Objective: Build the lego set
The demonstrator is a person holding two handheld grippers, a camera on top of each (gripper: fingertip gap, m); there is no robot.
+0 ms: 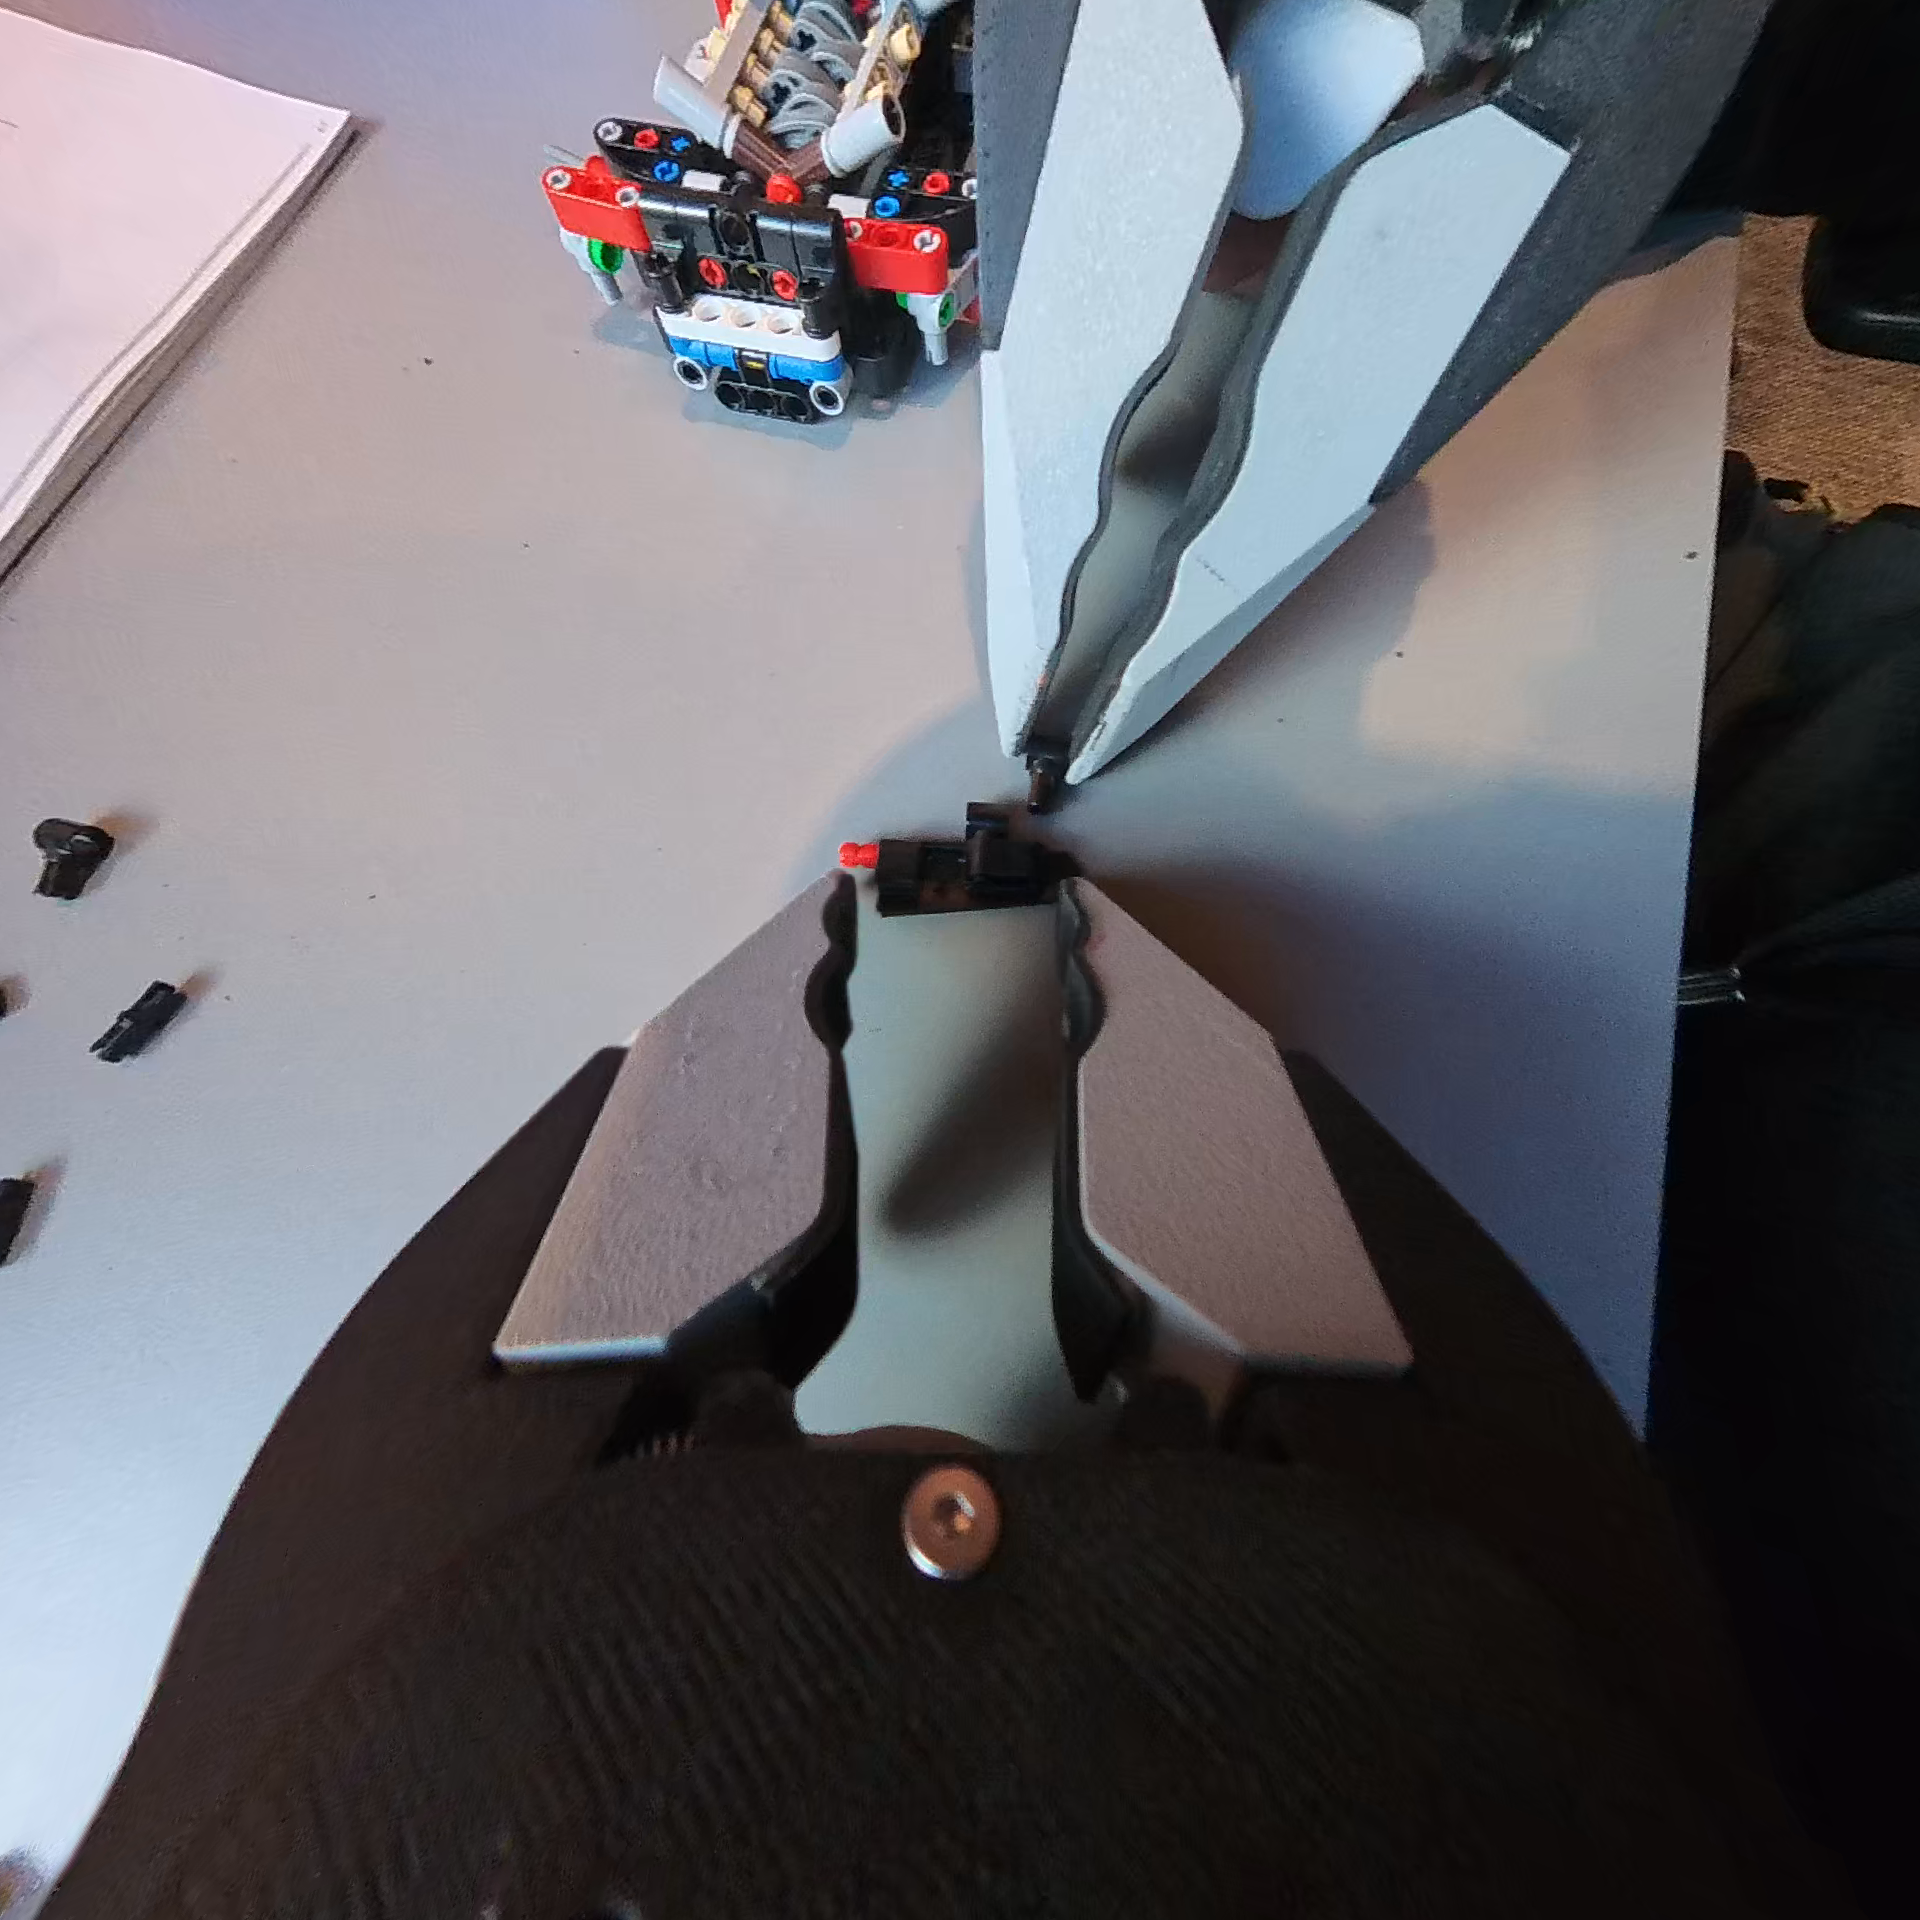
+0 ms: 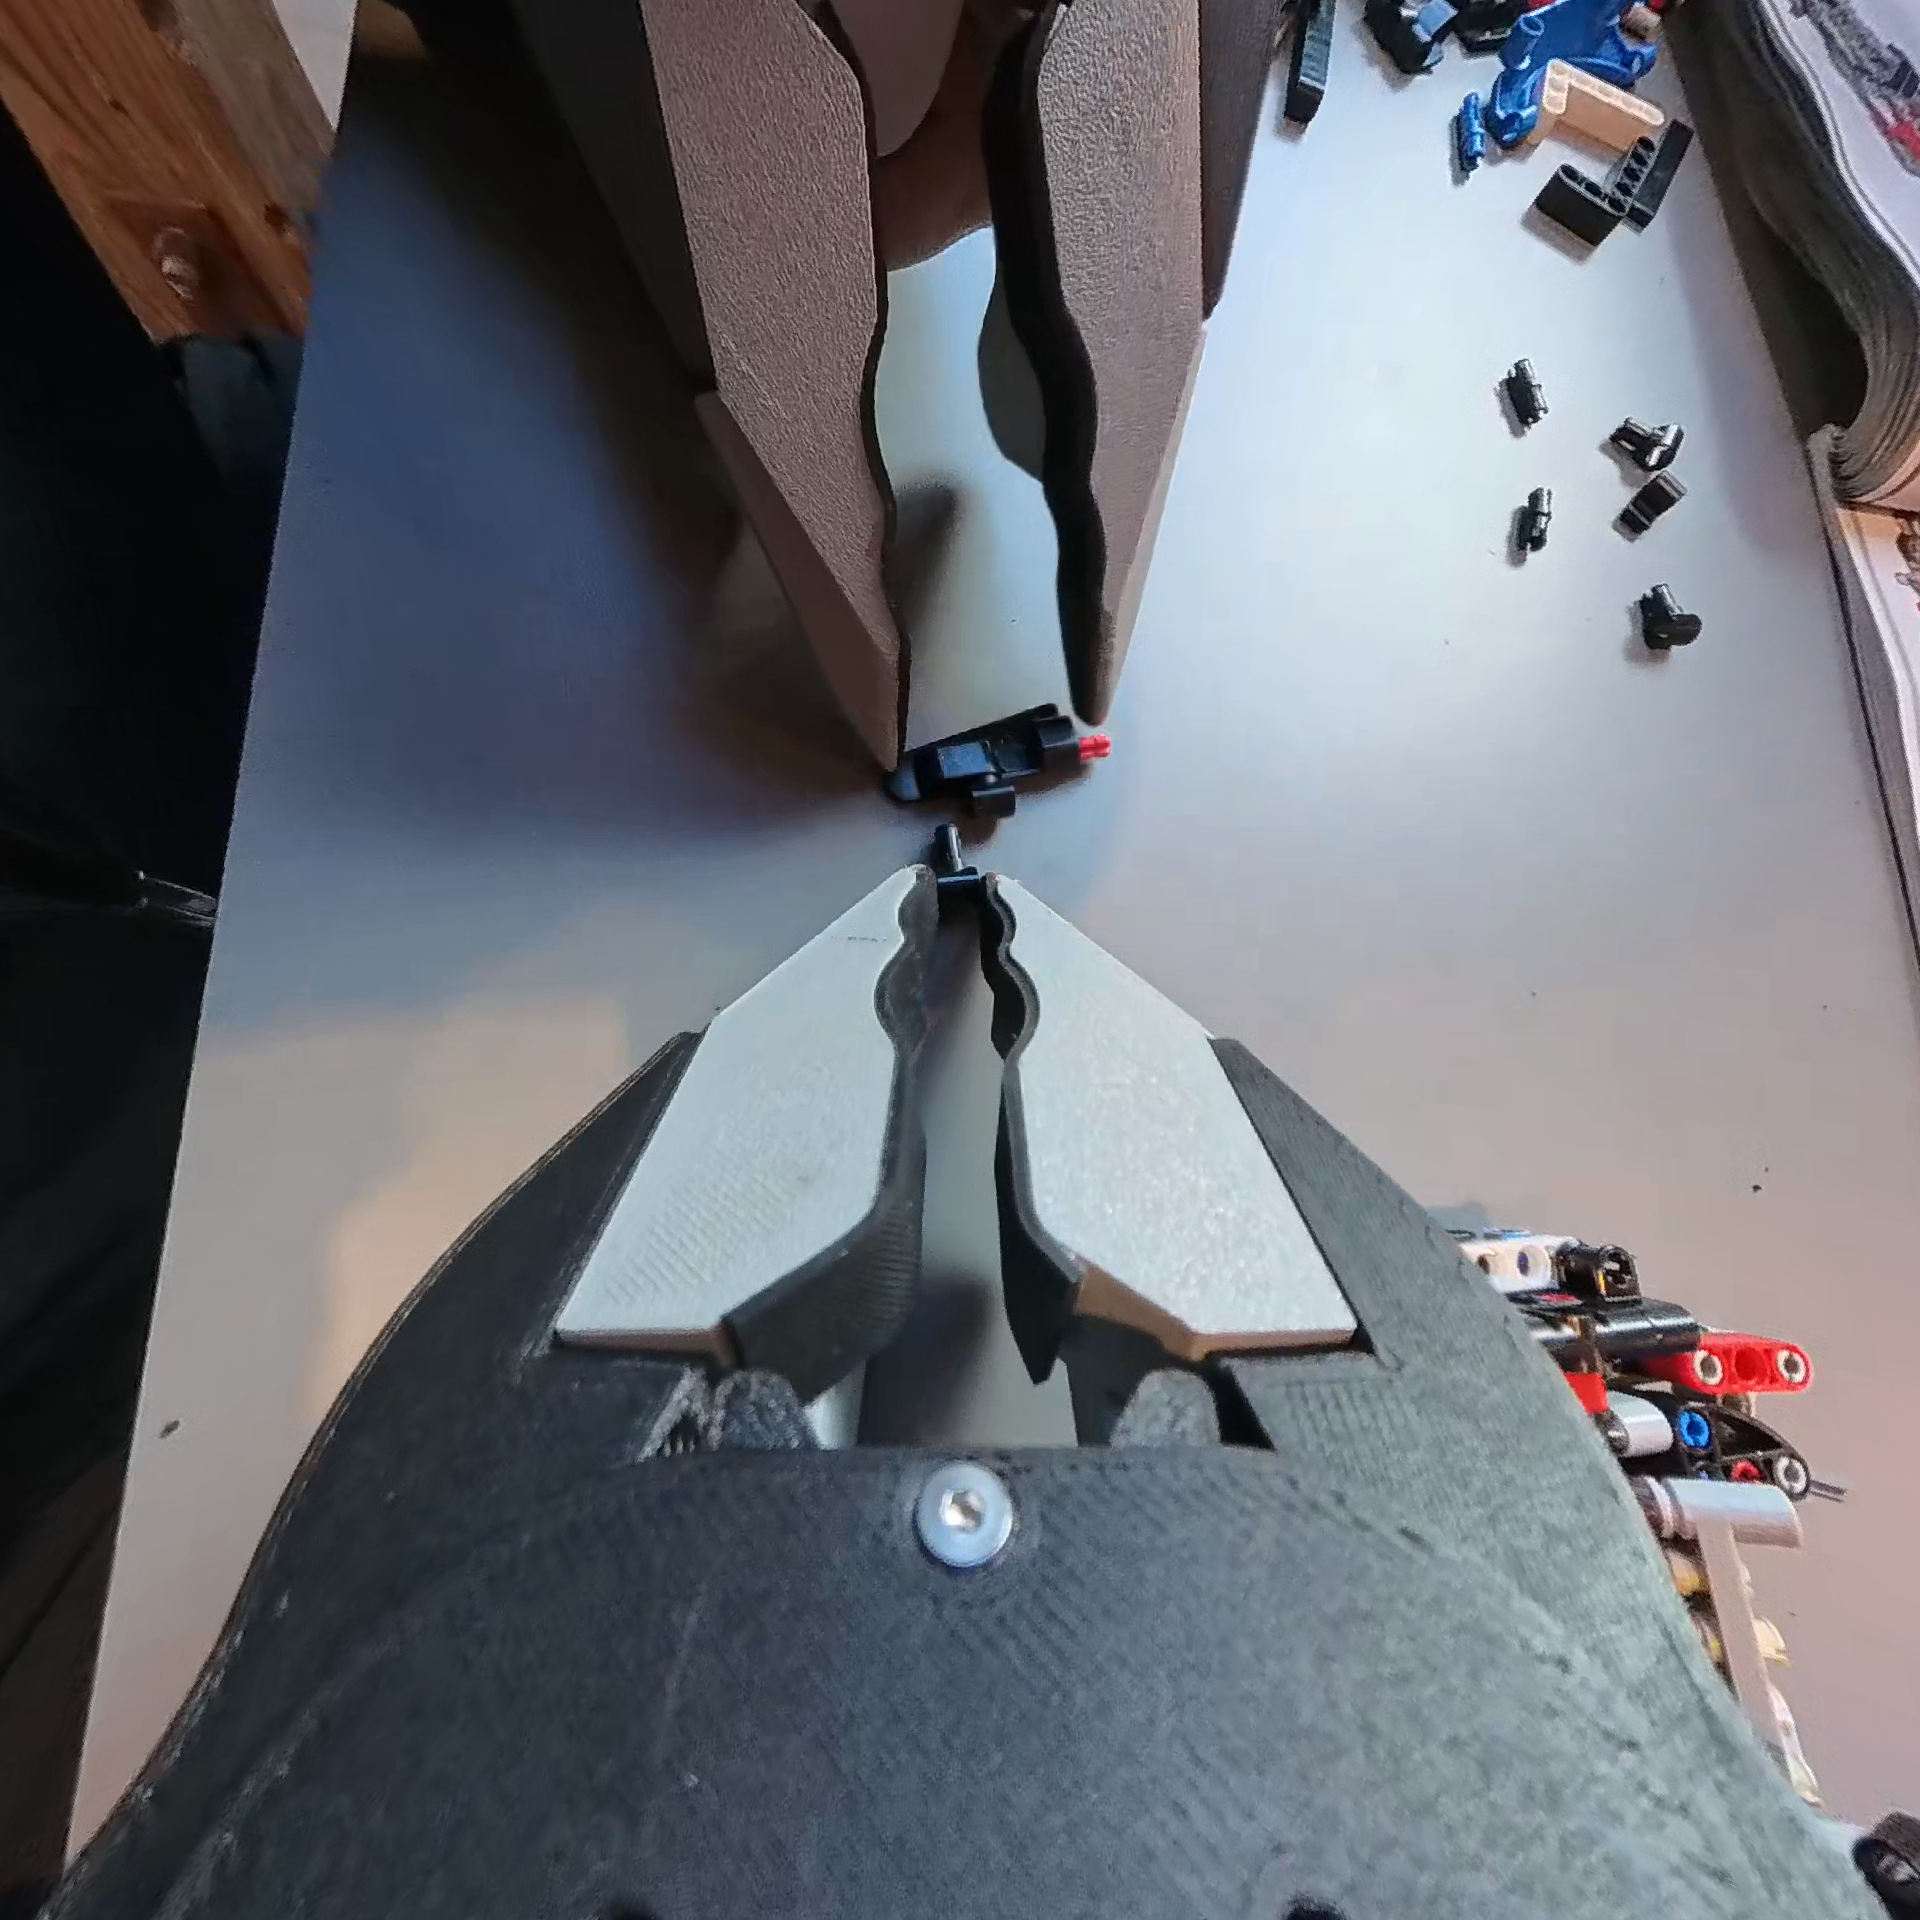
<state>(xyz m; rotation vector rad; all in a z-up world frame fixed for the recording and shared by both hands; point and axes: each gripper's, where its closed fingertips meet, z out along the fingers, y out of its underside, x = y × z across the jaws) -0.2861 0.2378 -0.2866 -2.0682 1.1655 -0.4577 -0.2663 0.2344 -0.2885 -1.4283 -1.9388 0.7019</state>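
- The right gripper (image 2: 958, 881) is pinched tight on a small black pin (image 2: 953, 871), whose free end pokes out past the fingertips.
- That pin tip sits just short of the small black sub-assembly (image 2: 971, 767), a narrow gap between them, lined up with the clip that juts from its side.
- The sub-assembly lies flat on the grey table (image 2: 1351, 935), a red axle tip (image 2: 1091, 744) sticking out of one end.
- The left gripper (image 1: 956, 894) is spread wide, a fingertip at each end of the sub-assembly (image 1: 961, 868); whether the fingertips actually touch it is hard to tell.
- From the left wrist view the right gripper (image 1: 1049, 764) comes in from above, the pin (image 1: 1039, 781) hanging from its tips.
- The part-built model (image 1: 764, 223), red, black, blue and white beams, stands farther back on the table.
- Loose black connectors (image 2: 1647, 499) are scattered off to the side, near the instruction booklet (image 2: 1860, 260).
- More loose parts, blue, tan and black (image 2: 1558, 104), lie beyond them.
- A wooden block (image 2: 166, 156) sits at the table's far corner.
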